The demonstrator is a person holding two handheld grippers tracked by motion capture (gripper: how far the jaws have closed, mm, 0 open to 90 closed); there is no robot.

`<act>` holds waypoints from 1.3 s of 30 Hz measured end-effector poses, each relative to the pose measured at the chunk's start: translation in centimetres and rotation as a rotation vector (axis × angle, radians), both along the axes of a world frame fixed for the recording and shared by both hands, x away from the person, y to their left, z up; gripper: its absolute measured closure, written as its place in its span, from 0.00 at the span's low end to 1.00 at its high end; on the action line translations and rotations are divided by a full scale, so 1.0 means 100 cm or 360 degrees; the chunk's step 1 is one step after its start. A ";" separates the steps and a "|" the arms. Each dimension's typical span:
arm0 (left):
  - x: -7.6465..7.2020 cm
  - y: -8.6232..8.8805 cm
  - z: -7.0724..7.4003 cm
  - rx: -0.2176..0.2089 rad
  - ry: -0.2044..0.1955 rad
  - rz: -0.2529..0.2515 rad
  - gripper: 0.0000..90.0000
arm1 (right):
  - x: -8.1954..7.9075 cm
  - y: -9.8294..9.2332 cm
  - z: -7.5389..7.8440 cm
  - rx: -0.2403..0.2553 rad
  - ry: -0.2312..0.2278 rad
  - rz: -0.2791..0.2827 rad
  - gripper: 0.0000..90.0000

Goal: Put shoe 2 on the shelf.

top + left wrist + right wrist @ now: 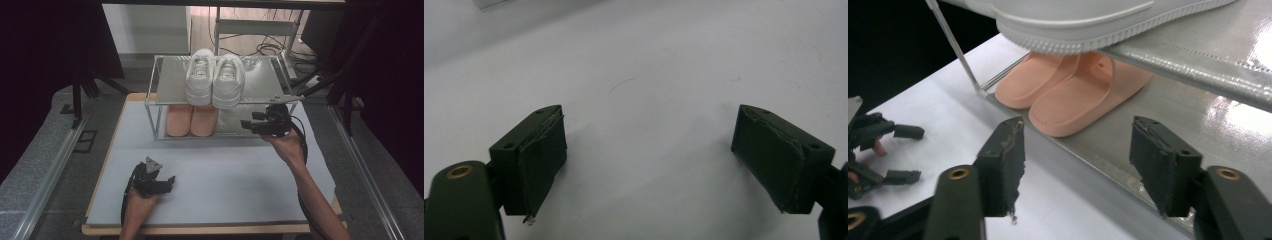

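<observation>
White sheet (215, 175) covers the table, carrying a two-tier metal rack (167, 80) at its far side. White sneakers (215, 77) sit on the rack's top shelf; pink slides (1073, 92) lie on its lower shelf, beneath them. Right gripper (1075, 165), jaws apart and grasping nothing, hovers at the rack's front edge just beside the slides. Left gripper (649, 160), released, rests on the sheet well short of the rack.

A pair of soft peach-pink slide sandals (1073, 87) lies side by side, touching, soles down, on the lower shelf of a two-tier metal shoe rack (270, 82), at its left end, directly under a pair of white sneakers (215, 77) on the upper shelf.
</observation>
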State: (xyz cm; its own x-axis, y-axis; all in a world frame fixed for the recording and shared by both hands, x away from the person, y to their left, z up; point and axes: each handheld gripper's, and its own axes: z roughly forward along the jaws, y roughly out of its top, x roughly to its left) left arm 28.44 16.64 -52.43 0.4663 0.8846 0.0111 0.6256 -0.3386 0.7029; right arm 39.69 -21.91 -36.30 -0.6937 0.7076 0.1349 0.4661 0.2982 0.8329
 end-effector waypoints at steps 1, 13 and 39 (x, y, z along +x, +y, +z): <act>0.000 0.000 0.000 -0.0001 -0.0002 0.0002 0.16 | -0.001 -0.001 -0.001 -0.0003 0.0003 0.0000 0.39; 0.000 0.000 0.000 0.0002 -0.0003 0.0002 0.16 | -0.015 -0.007 -0.012 -0.0085 -0.0043 0.0029 0.20; -0.001 -0.001 0.000 -0.0005 -0.0008 0.0010 0.16 | -0.048 -0.046 -0.043 -0.0223 -0.0076 0.0048 0.08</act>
